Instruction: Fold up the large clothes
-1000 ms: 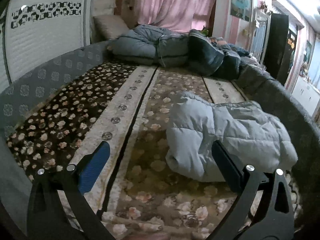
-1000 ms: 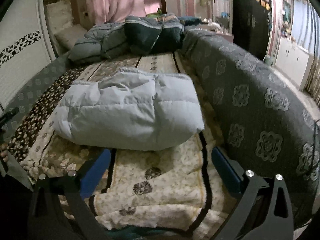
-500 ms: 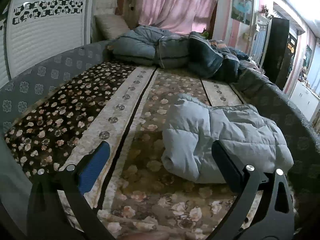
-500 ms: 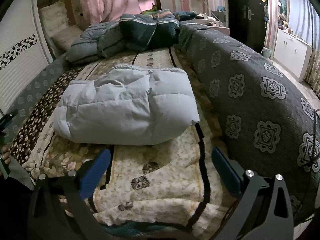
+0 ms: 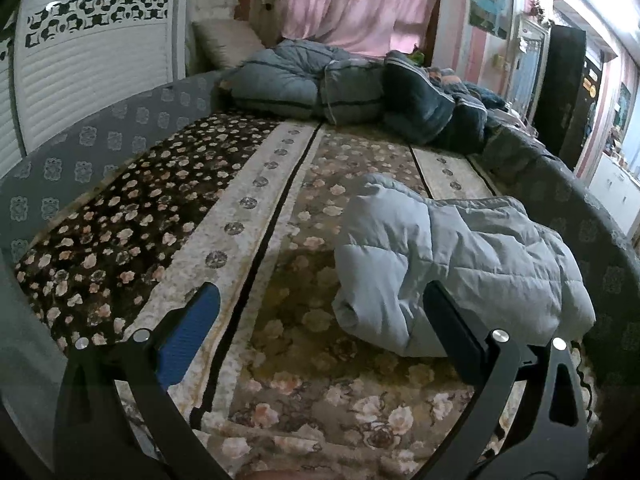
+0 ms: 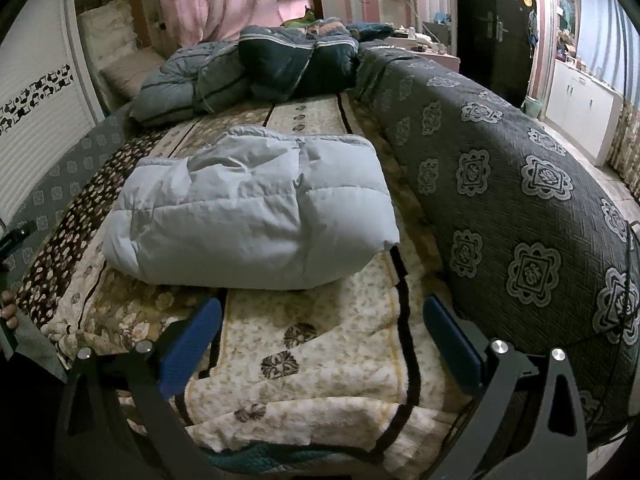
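Note:
A pale blue puffer jacket point(image 5: 460, 264) lies folded into a thick bundle on the floral bedspread point(image 5: 240, 216), right of centre in the left wrist view. The right wrist view has the same jacket point(image 6: 256, 208) ahead at centre-left. My left gripper point(image 5: 320, 336) hovers open over the bedspread just short of the jacket's near-left edge, nothing between its fingers. My right gripper point(image 6: 320, 340) is open too, held above the cream blanket point(image 6: 320, 352) a little in front of the jacket and apart from it.
Rolled grey and dark quilts point(image 5: 352, 84) pile at the head of the bed. A grey patterned cover point(image 6: 520, 208) humps along the bed's right side. White wardrobe doors point(image 5: 92, 60) stand left. A hand point(image 6: 10, 312) shows at the far left edge.
Both grippers have drawn back slightly from the jacket and risen a little; the jacket sits smaller and farther in the right wrist view. The jacket itself has not moved.

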`<state>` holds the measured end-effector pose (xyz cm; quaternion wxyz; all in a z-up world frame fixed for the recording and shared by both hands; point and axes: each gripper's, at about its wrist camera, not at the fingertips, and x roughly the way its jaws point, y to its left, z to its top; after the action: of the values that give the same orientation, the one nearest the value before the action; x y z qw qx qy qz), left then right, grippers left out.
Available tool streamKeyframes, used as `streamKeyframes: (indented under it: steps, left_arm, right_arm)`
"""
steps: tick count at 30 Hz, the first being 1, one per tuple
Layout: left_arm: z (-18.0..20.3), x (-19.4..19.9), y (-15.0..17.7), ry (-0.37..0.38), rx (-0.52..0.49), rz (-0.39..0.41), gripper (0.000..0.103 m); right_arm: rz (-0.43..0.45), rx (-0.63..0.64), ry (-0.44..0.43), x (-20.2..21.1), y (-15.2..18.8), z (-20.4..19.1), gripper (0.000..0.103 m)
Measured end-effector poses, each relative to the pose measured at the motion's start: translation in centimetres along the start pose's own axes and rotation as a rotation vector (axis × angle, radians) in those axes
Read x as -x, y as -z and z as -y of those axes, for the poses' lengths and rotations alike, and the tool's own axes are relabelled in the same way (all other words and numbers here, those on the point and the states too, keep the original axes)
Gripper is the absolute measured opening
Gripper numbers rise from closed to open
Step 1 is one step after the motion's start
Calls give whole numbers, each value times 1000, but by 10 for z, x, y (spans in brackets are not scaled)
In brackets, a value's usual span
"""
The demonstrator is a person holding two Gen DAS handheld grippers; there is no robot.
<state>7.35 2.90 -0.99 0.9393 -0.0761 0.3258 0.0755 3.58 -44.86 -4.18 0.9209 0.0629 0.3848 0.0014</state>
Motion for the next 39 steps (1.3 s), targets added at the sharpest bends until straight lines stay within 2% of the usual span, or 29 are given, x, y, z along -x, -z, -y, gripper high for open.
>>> streamKeyframes:
  steps: [8,18,24,39]
  left_arm:
    - [7,3,2,-29,-41,16,100]
    - [9,3,3,0,-67,7,100]
    - [2,-2,2,-6,-38,-16,100]
    - [3,-2,6,-8,-44,-23,100]
  right_arm:
    - [1,2,0,0,-1,1,101]
    - [-3,-3,5,-2,1,2,101]
    - [-10,11,11,-5,1,-1,101]
    - [-12,11,10,-5,1,-2,101]
